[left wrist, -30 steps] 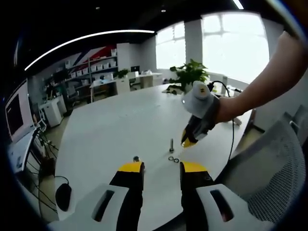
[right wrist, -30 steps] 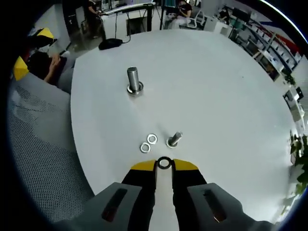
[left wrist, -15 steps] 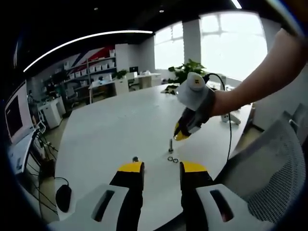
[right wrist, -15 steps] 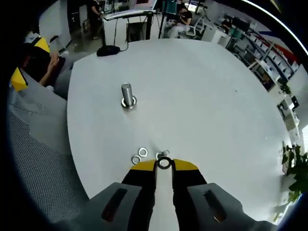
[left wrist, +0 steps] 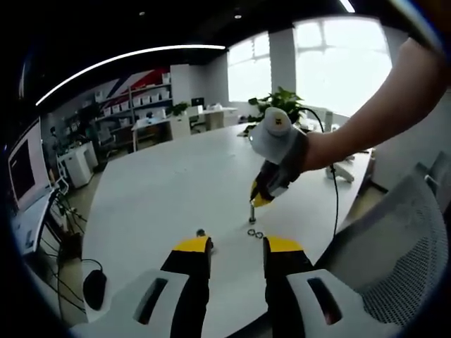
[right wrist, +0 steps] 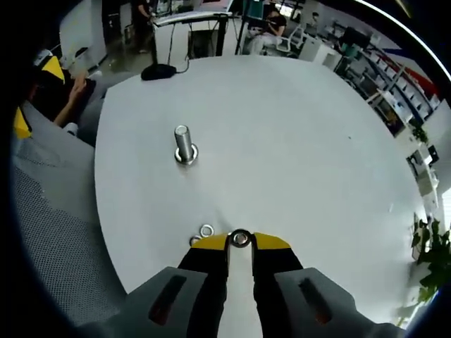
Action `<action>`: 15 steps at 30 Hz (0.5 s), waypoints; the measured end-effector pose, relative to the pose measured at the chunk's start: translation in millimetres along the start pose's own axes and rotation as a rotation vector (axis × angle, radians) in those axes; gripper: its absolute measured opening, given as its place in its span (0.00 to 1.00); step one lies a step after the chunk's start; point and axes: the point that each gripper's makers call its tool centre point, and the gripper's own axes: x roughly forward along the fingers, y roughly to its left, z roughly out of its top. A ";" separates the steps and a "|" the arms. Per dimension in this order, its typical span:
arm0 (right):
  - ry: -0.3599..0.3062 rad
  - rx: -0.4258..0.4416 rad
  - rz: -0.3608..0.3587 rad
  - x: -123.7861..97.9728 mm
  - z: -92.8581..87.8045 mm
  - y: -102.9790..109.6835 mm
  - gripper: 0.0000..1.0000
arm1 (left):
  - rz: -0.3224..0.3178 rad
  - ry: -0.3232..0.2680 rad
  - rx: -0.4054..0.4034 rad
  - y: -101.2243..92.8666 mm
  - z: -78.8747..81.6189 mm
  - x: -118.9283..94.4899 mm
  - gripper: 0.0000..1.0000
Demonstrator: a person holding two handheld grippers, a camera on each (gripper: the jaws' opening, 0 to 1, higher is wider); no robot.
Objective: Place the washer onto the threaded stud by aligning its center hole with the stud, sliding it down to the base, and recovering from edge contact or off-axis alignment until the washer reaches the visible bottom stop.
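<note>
White table (right wrist: 303,141) below; right tool (right wrist: 240,243) pinches a washer (right wrist: 240,239), left tool (left wrist: 236,248) parted.

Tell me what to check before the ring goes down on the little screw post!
1. Washer held between the right gripper tips: ok.
2. Washer hole lined up over the small stud: cannot tell; in the right gripper view the tips hide the stud.
3. Right gripper right above the stud, seen in the left gripper view: ok.
4. Stud standing upright on the table: ok.
5. Spare washers away from the stud: not ok, they lie close beside it.
6. Left gripper out of the way: ok, open and back.
</note>
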 end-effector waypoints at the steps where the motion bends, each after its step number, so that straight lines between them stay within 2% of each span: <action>1: 0.003 -0.004 0.000 0.5 -0.3 -0.1 0.13 | 0.000 0.000 0.000 0.1 0.0 0.0 0.28; 7: 0.009 0.011 0.021 4.5 -2.4 0.9 0.13 | 0.004 0.003 -0.002 0.9 -0.6 0.2 0.28; 11: 0.012 -0.018 0.021 5.8 -2.5 2.1 0.14 | 0.010 0.003 0.001 1.6 -0.3 -0.1 0.28; 15: 0.011 -0.010 0.022 7.8 -1.2 0.8 0.14 | 0.017 0.005 -0.004 3.3 -0.9 -0.4 0.28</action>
